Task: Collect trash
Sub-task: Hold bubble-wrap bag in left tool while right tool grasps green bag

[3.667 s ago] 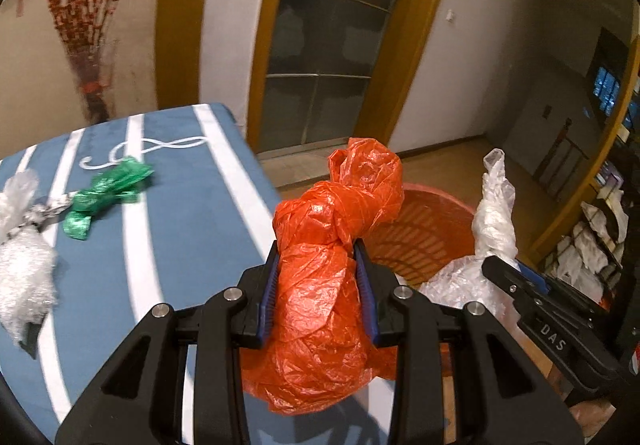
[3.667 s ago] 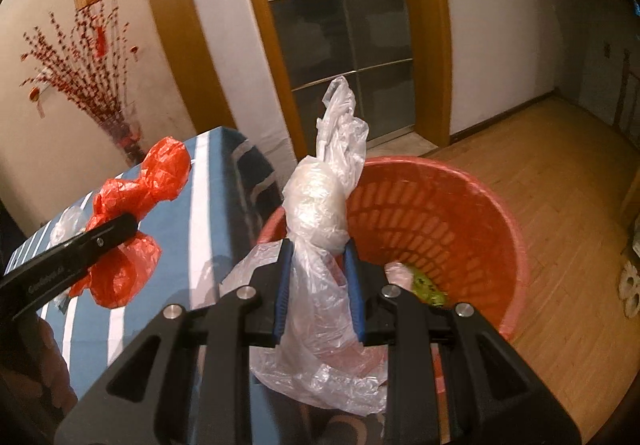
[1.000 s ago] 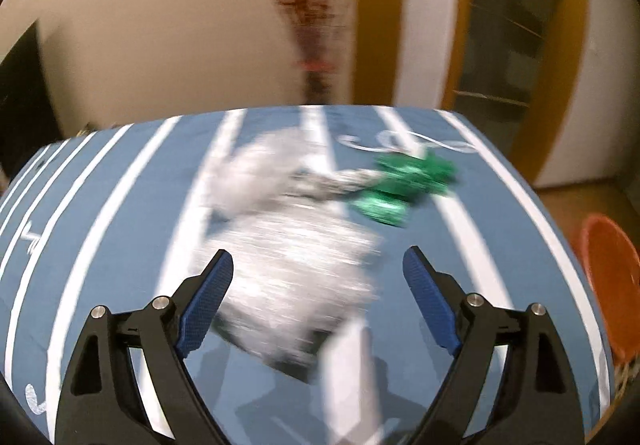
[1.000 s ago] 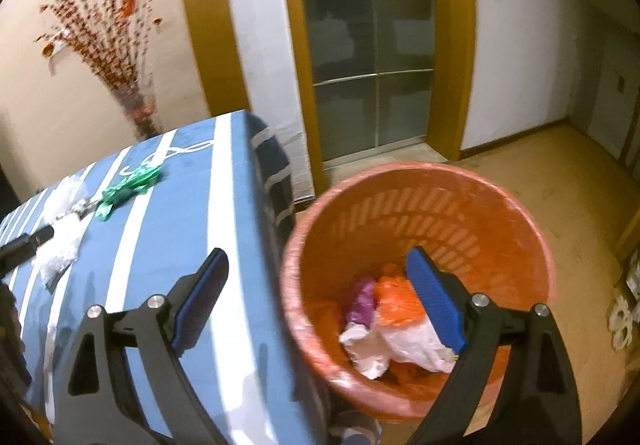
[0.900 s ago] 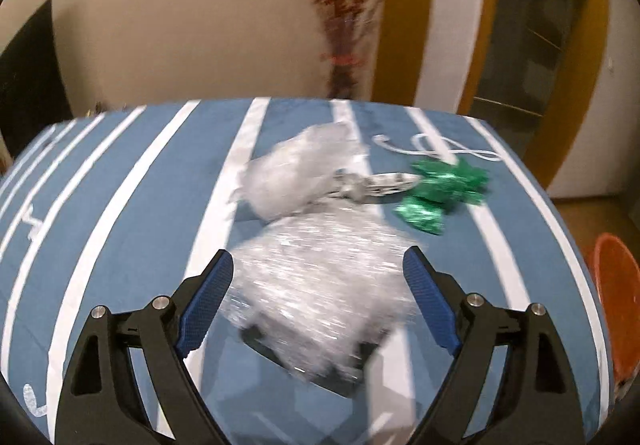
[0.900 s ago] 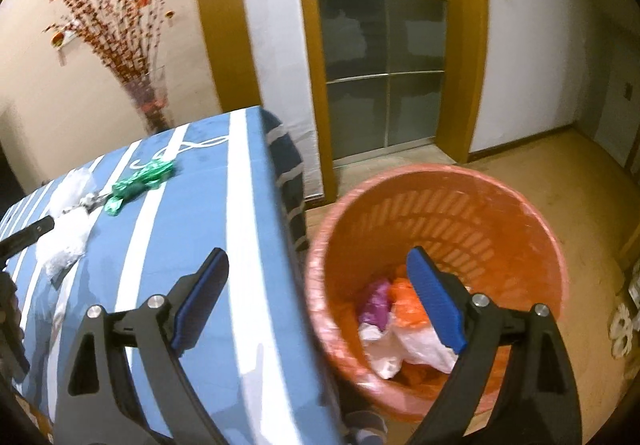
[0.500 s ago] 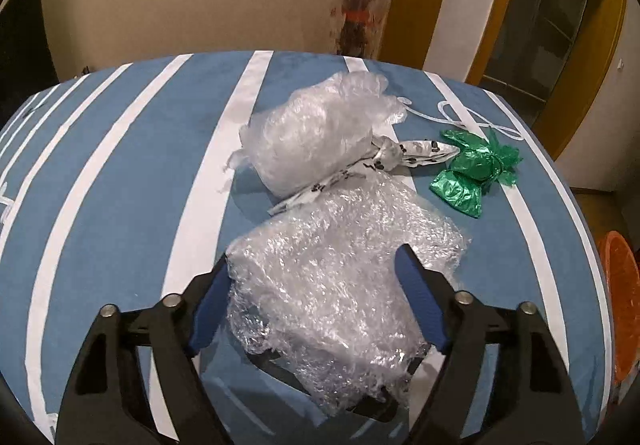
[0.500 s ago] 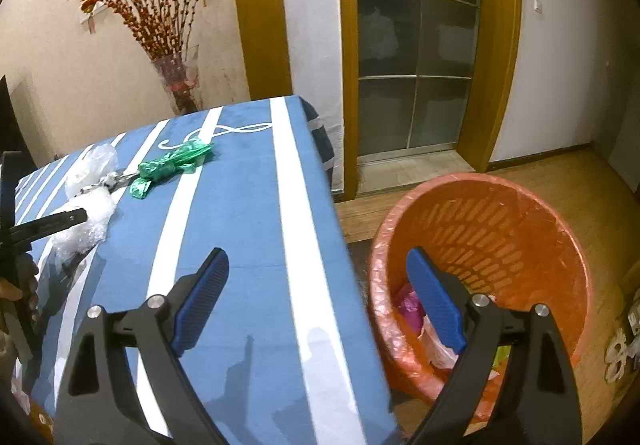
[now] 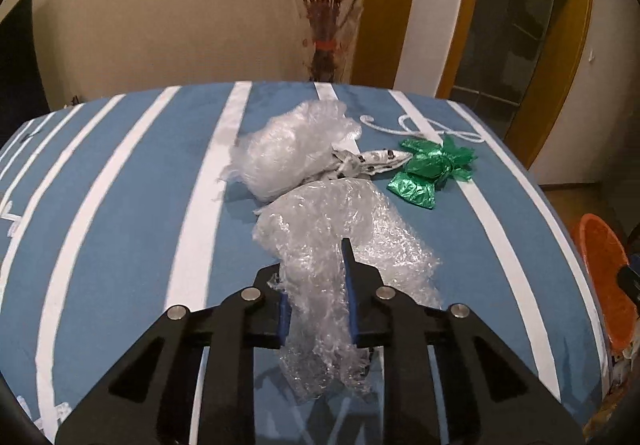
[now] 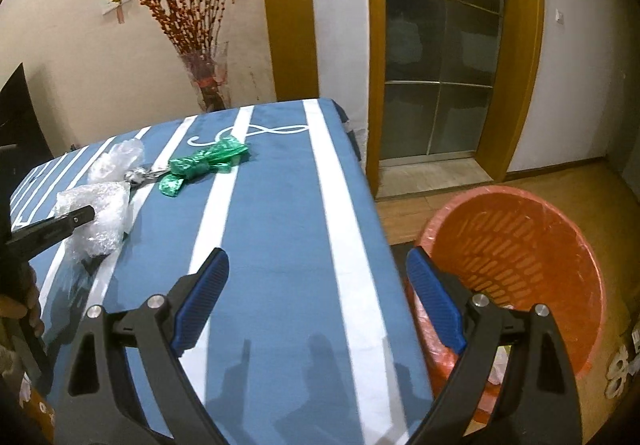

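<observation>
My left gripper (image 9: 316,285) is shut on a wad of clear bubble wrap (image 9: 340,237) lying on the blue striped table (image 9: 120,205). Behind it lie a crumpled clear plastic bag (image 9: 296,153), a grey printed wrapper (image 9: 368,161) and a green plastic bag (image 9: 432,169). My right gripper (image 10: 316,293) is open and empty over the table's near right edge, beside the orange trash basket (image 10: 520,241). In the right wrist view the bubble wrap (image 10: 96,217), the left gripper's fingers (image 10: 52,231), the clear bag (image 10: 116,161) and the green bag (image 10: 204,165) show at the left.
The basket stands on the wooden floor right of the table and holds some trash; its rim shows in the left wrist view (image 9: 600,277). A vase of red branches (image 10: 204,81) stands behind the table. A glass door (image 10: 436,65) is at the back right.
My left gripper has closed on the bubble wrap. My right gripper has swung left from over the basket toward the table, staying open.
</observation>
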The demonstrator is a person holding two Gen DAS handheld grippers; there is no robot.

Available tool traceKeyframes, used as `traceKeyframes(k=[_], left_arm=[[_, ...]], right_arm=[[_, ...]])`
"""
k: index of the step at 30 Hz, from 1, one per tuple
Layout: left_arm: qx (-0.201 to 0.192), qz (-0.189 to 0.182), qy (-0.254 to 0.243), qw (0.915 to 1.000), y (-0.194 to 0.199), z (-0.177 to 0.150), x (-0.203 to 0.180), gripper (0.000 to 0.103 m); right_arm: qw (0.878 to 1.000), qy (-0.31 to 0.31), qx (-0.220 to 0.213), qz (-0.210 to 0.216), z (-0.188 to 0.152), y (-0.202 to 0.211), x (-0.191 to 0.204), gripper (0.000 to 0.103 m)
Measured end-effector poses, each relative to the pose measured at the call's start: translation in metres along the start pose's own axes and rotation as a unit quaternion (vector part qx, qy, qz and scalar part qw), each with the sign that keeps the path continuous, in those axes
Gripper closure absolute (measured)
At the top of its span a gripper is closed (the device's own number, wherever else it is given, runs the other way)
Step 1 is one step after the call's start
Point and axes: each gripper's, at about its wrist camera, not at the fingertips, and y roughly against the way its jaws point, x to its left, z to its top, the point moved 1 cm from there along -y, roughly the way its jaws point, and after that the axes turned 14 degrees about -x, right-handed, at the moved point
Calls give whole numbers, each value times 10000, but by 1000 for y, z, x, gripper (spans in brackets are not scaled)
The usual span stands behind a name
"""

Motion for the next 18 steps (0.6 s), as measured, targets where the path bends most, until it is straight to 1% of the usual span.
traceKeyframes(k=[3, 6, 11, 12, 14, 18], left_arm=[[-146, 74, 61, 9998, 16, 2, 9, 83], [-339, 243, 105, 9991, 35, 4, 24, 83], [-546, 572, 229, 9966, 55, 8, 54, 83], [-577, 644, 260, 9959, 57, 9, 61, 83], [-618, 740, 318, 9948, 60, 10, 71, 83], [-671, 919, 375, 9928, 58, 11, 87, 83]], right_arm=[[9999, 57, -20, 129, 3, -5, 13, 15], [9995, 116, -50, 289, 8, -14, 31, 15], [9979, 165, -34, 620, 19, -43, 65, 15], [9976, 171, -27, 676, 22, -52, 73, 17], [9971, 188, 41, 739, 28, -70, 87, 27], [9966, 7, 198, 798, 41, -114, 110, 40]])
